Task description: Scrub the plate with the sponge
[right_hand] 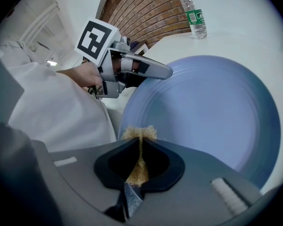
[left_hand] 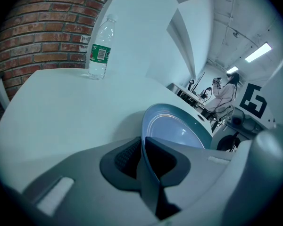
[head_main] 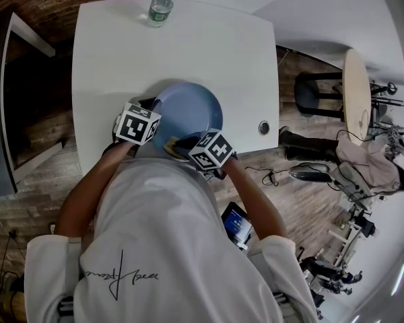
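The white table (head_main: 209,52) bears an upright water bottle (head_main: 160,5) at its far edge, the blue plate (head_main: 188,110) tilted near its front (contact unclear).

no legible text; label on water bottle (left_hand: 100,48) too small; script on shirt (head_main: 155,247) unreadable

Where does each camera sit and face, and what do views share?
Head view: on the person's head, facing steeply down at the round blue plate on the white table; forearms show.
Left gripper view: on the left gripper, shut on the plate's rim, facing the clear plastic bottle.
Right gripper view: on the right gripper, shut on the tan sponge, facing the plate; left gripper shows.
Shared: plate and bottle, all three.
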